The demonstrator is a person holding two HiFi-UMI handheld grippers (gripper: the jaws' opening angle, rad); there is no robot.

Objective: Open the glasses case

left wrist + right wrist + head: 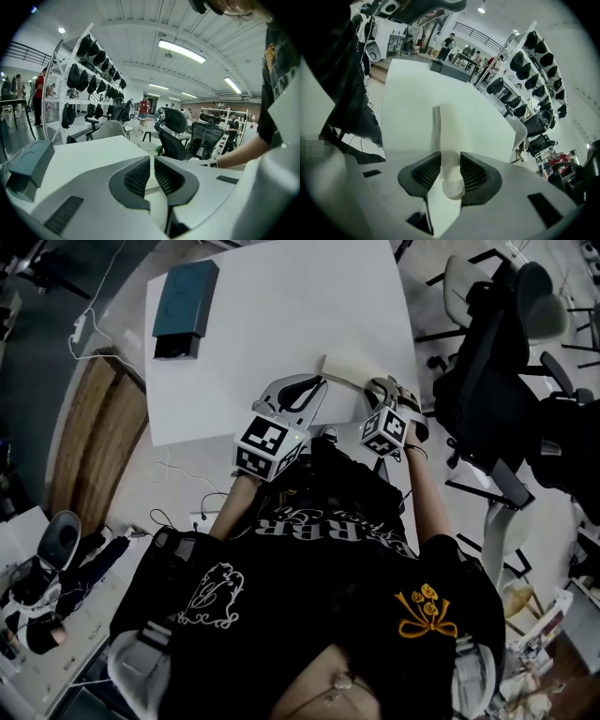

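Observation:
A cream glasses case [349, 371] lies shut at the near edge of the white table [281, 315]. My right gripper [382, 383] is at its right end. In the right gripper view the case [450, 136] runs away between the jaws of the right gripper [450, 171] and fills the gap, with the pads [427, 174] close on either side and no squeeze visible. My left gripper [315, 383] sits at the case's left end. In its own view the left gripper [152, 161] has its jaws together, with only a sliver of cream showing behind the slit.
A teal box [185, 298] rests at the table's far left corner, also seen as the box [28, 166] beside the left gripper. Black office chairs [487, 362] stand to the right of the table. Cables lie on the floor [178, 474] left of the person.

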